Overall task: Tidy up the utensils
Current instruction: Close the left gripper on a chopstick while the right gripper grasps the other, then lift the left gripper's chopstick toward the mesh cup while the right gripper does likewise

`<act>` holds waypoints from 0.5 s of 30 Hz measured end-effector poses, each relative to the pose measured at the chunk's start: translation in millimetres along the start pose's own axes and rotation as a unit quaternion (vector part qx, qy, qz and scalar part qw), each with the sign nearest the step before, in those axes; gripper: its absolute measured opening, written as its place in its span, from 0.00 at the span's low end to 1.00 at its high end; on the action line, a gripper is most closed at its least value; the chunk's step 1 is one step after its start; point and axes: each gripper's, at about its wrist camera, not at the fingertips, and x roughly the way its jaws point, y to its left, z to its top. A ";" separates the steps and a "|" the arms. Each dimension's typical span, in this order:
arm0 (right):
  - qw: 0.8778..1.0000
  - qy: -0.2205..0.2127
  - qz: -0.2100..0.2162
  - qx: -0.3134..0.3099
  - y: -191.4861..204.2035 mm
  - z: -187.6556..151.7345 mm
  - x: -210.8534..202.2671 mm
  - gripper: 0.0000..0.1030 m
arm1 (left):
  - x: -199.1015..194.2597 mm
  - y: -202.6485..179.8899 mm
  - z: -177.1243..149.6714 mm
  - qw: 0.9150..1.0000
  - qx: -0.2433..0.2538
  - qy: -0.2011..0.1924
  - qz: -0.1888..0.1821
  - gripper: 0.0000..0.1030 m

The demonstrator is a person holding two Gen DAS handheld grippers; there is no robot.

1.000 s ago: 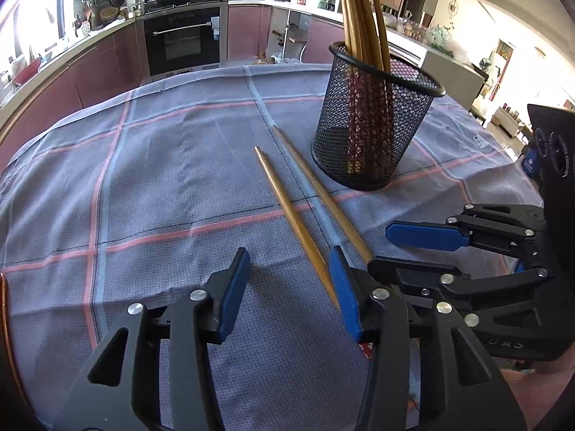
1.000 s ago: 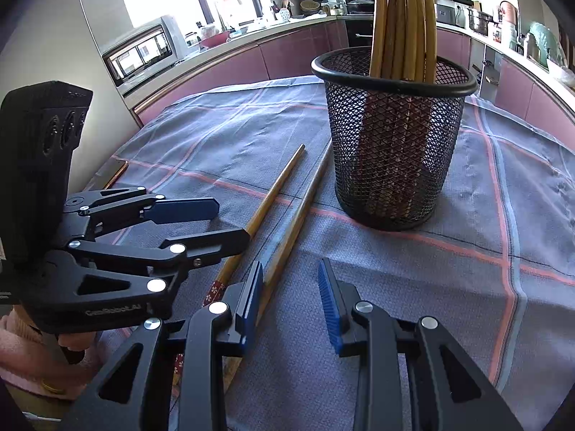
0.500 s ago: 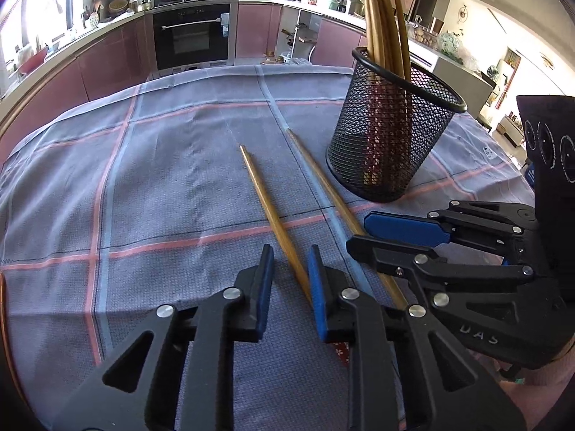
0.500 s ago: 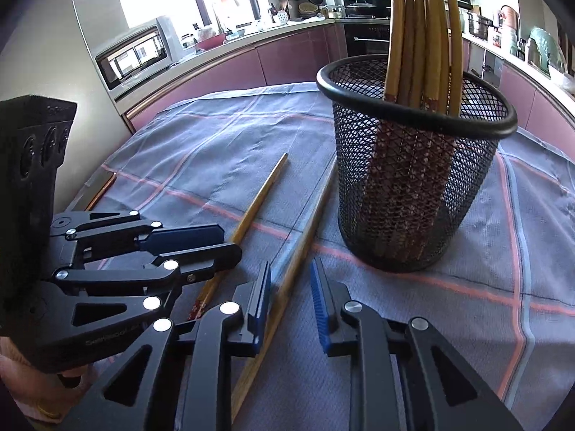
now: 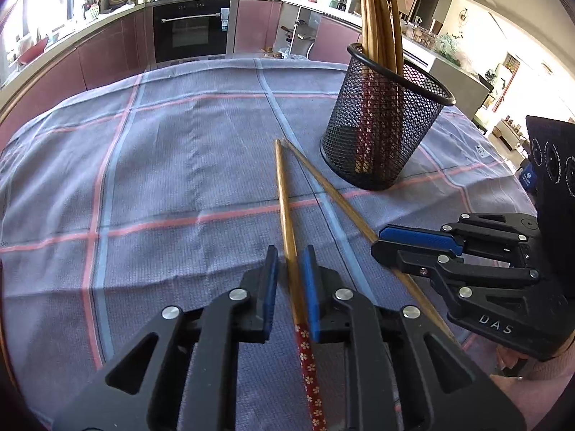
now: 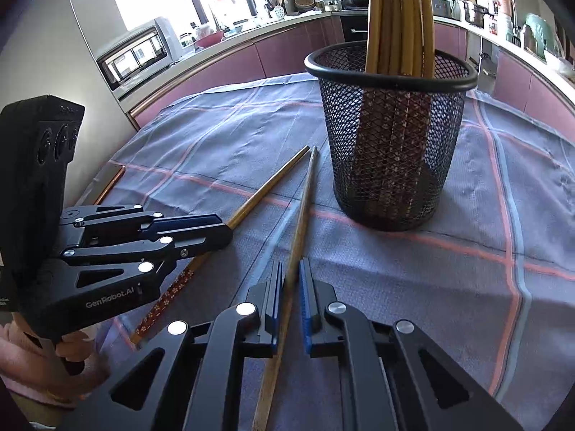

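My left fingers (image 5: 290, 280) clamp one slim bamboo chopstick (image 5: 285, 208) by its red flowered end; my right fingers (image 6: 289, 287) clamp the second chopstick (image 6: 303, 215). Beyond both fingertips, on the checked woven cloth (image 5: 161, 179), stands a round black mesh cup (image 5: 381, 133) holding more sticks.

- "DAS", white capitals, on the black body of the right gripper (image 5: 381, 246), seen in the left wrist view.
- "GenRobot.AI", white lettering, on the black body of the left gripper (image 6: 226, 231), seen in the right wrist view.
- Small tag on the tablecloth (image 5: 179, 165): too small to read.
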 end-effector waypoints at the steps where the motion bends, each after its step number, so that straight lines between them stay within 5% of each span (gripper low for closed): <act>1: 1.000 -0.002 -0.005 -0.004 1.2 1.8 1.5 0.13 | 1.1 -0.2 2.0 1.000 0.003 0.000 0.004 0.16; 10: 1.000 -0.008 -0.020 -0.015 4.2 15.7 17.4 0.16 | 11.2 -3.6 13.1 0.999 0.023 0.000 0.022 0.19; 15: 1.000 -0.010 -0.016 0.001 0.9 16.7 18.3 0.08 | 16.8 -4.7 18.2 0.999 0.021 -0.002 0.025 0.09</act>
